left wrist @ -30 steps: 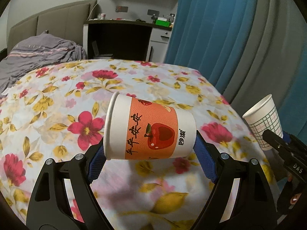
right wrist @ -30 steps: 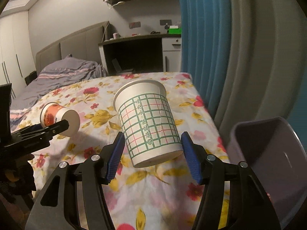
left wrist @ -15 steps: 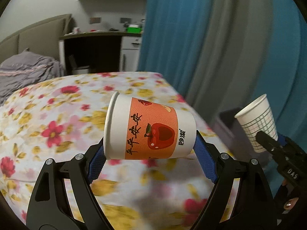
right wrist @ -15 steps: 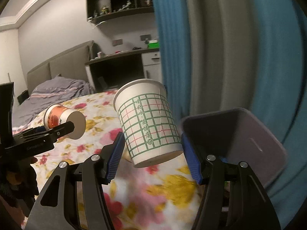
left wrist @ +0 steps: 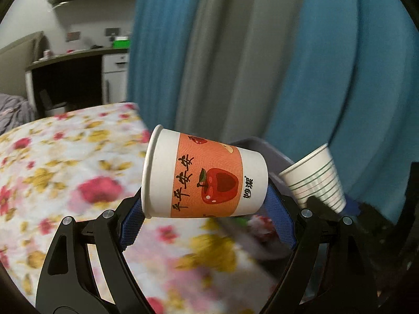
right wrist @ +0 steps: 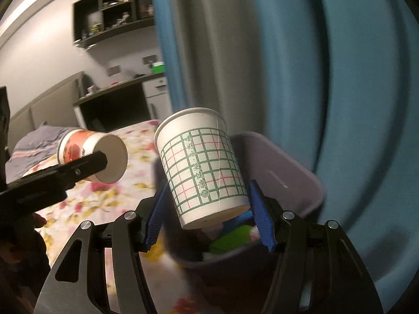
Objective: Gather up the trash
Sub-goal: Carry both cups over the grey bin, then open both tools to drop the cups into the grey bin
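Observation:
My left gripper [left wrist: 205, 219] is shut on an orange apple-print paper cup [left wrist: 204, 175], held on its side above the flowered bed. My right gripper [right wrist: 207, 209] is shut on a white green-grid paper cup [right wrist: 203, 167], held nearly upright just above the open grey-purple trash bin [right wrist: 296, 167]. The bin holds green and other scraps. In the left wrist view the grid cup [left wrist: 315, 176] shows at right, over the bin's rim [left wrist: 264, 145]. In the right wrist view the apple cup [right wrist: 91, 154] and the left gripper's finger show at left.
The bed with a flowered cover [left wrist: 60, 172] lies left of the bin. Blue and grey curtains [left wrist: 262, 52] hang close behind the bin. A desk with a white drawer unit [left wrist: 115, 73] and wall shelves [right wrist: 112, 18] stand far back.
Both grippers have swung right with their cups, away from the bed and toward the curtains. The bin has come under the right gripper, and its contents now show.

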`<state>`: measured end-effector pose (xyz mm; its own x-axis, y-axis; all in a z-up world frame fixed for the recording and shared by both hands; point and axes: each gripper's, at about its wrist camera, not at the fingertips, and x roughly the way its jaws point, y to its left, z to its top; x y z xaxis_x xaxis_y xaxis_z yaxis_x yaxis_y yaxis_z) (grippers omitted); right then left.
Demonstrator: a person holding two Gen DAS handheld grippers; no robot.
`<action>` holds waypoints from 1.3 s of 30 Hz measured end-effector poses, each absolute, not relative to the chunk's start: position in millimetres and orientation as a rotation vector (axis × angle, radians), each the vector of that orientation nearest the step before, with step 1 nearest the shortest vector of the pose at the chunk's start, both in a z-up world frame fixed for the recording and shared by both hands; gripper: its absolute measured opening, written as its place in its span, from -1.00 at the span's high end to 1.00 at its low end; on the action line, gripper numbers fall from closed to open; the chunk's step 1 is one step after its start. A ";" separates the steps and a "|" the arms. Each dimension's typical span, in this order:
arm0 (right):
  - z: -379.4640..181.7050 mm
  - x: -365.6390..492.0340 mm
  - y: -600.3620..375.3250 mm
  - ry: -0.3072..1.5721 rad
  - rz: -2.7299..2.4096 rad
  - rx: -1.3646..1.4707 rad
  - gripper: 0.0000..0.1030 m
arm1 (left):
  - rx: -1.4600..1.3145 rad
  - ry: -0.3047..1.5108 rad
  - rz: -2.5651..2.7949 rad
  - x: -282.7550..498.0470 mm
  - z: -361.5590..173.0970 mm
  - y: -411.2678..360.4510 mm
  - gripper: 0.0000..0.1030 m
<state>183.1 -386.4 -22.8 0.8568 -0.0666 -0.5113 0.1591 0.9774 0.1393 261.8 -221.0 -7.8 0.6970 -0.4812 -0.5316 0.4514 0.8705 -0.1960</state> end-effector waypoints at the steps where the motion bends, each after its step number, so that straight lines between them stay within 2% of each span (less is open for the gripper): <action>1: -25.8 183.3 -390.8 0.533 -0.132 0.188 -0.16 | -0.053 0.608 -0.529 262.8 -8.5 -227.5 -0.59; 9: -49.6 194.9 -410.4 0.589 -0.183 0.221 -0.17 | -0.082 0.677 -0.590 287.8 -32.1 -271.5 -0.59; 27: -68.1 211.6 -418.8 0.648 -0.173 0.206 -0.18 | -0.139 0.805 -0.681 312.2 -65.7 -295.9 -0.62; 39: -55.5 187.8 -423.2 0.585 -0.199 0.223 -0.59 | -0.146 0.812 -0.645 307.5 -61.8 -283.0 -0.79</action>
